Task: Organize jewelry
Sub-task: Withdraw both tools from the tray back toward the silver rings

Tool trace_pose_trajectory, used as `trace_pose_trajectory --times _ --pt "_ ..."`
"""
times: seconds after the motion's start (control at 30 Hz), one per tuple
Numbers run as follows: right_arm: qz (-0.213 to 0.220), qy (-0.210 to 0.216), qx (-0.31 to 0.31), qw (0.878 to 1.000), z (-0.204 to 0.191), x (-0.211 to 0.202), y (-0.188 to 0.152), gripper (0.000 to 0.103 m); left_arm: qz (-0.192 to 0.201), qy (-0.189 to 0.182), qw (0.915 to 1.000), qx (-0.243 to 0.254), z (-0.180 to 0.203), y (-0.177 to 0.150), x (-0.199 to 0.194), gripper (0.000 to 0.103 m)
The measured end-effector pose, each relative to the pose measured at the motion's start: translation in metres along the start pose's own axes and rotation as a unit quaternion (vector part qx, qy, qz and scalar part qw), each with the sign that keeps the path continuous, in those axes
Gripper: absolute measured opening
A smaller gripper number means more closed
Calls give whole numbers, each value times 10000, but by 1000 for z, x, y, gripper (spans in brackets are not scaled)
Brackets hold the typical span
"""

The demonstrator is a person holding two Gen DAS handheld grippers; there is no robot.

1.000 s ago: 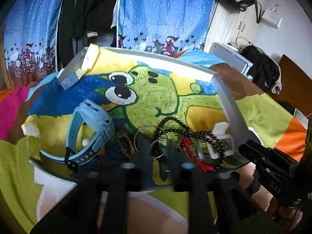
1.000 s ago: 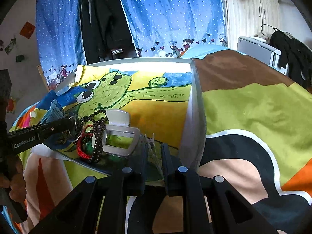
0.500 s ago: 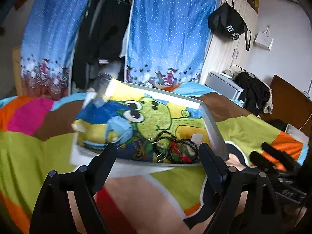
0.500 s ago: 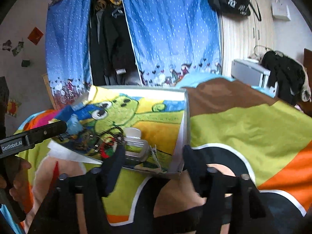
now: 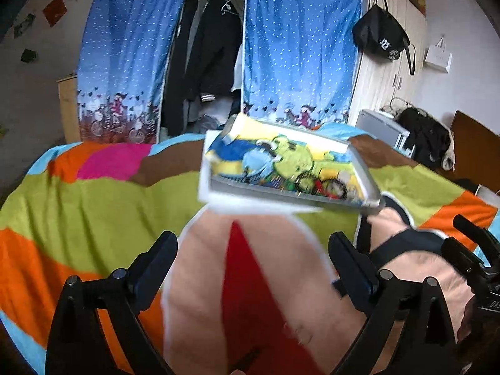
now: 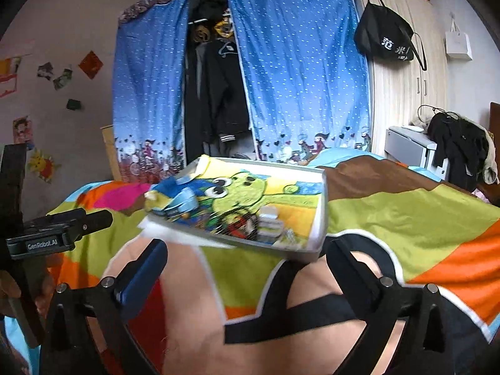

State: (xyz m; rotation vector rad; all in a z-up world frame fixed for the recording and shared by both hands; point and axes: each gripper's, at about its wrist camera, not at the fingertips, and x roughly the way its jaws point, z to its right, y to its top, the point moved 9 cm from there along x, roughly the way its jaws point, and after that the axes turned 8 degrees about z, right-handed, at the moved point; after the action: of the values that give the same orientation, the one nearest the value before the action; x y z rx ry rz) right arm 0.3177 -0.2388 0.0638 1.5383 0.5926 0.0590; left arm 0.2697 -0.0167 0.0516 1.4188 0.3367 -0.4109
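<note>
Left wrist view. The left black two-finger gripper point(image 5: 251, 254) is seen spread wide, nothing between its fingers, held back over the multicoloured patchwork bedspread point(image 5: 93, 206). The shallow grey-rimmed tray with the green cartoon-frog lining point(image 5: 367, 176) lies ahead on the bedspread, well apart from the fingertips. On it the light-blue plastic wristwatch point(image 5: 257, 164) sits at the left, and a blurred cluster with a red bead bracelet point(image 5: 322, 184) at the near right corner; single pieces cannot be told apart. Part of the other black tool shows at the right edge.

Right wrist view. The right black two-finger gripper point(image 6: 247, 257) is likewise spread and empty, its fingers framing the near edge of the tray point(image 6: 322, 206) without touching it. The wristwatch point(image 6: 184, 203), the red bead bracelet point(image 6: 236, 228) and a white plastic hair claw point(image 6: 270, 218) are seen bunched toward the near rim.

Step judged: between picks, both tools drawn back; sorting appears barely begun. The next move calls for an approach to one piece in the tangle and a narrow pinch on it alone.

Against one second ago: both grippers were nearly closed and right at the jewelry; now both are opened and pulled away, the pieces left on the tray.
</note>
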Motion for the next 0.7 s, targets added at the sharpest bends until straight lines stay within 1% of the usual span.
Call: trace_pose_trajectory --times 0.17,0.3,0.5,0.6,0.7 --pt "-98 210 -133 9996 -28 -21 -25 103 -327 65 9994 64 -17 -44 -18 95" --pt "-328 426 -342 9980 -51 -27 -58 103 -602 -21 9981 148 -27 -81 -24 95" --pt "-924 690 -543 9918 -72 -21 -117 103 -979 -372 9941 287 -28 -121 -20 95" --pt "-1267 790 -587 9870 -77 -14 -144 103 -1203 -731 9885 549 -17 -140 -16 95" --pt "-1558 895 -596 9819 -80 -8 -165 103 -1326 -923 9831 864 -9 -154 -9 94"
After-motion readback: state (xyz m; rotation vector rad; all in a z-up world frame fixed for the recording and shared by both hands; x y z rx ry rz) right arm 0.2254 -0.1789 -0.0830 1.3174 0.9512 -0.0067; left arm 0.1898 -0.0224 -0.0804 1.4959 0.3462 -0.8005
